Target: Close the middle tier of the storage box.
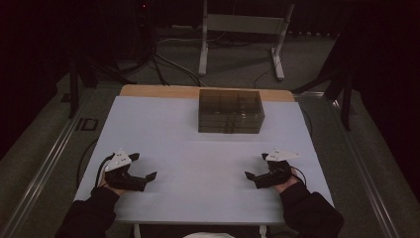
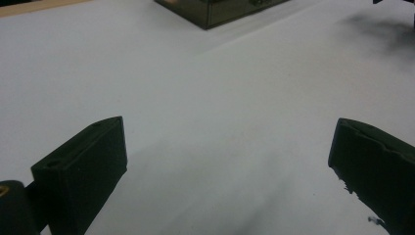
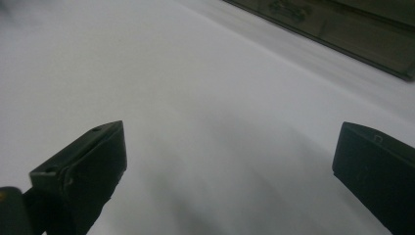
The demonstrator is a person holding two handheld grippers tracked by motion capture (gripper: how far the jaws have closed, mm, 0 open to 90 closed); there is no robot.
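Observation:
A dark, see-through plastic box with drawers (image 1: 231,111) stands at the far middle of the white table (image 1: 198,163). My left gripper (image 1: 143,166) rests near the front left of the table, open, with nothing between its jaws. My right gripper (image 1: 257,166) rests near the front right, open too and empty. Both point inward toward the table's middle. In the left gripper view (image 2: 227,147) the box's corner (image 2: 215,10) lies far ahead. In the right gripper view (image 3: 230,147) the box's long side (image 3: 342,29) crosses the upper right.
The table has a wooden far edge (image 1: 158,90). Behind it stands a white metal frame (image 1: 242,29) on a grey floor with cables (image 1: 148,62). A person's dark sleeves (image 1: 94,213) come in at the bottom.

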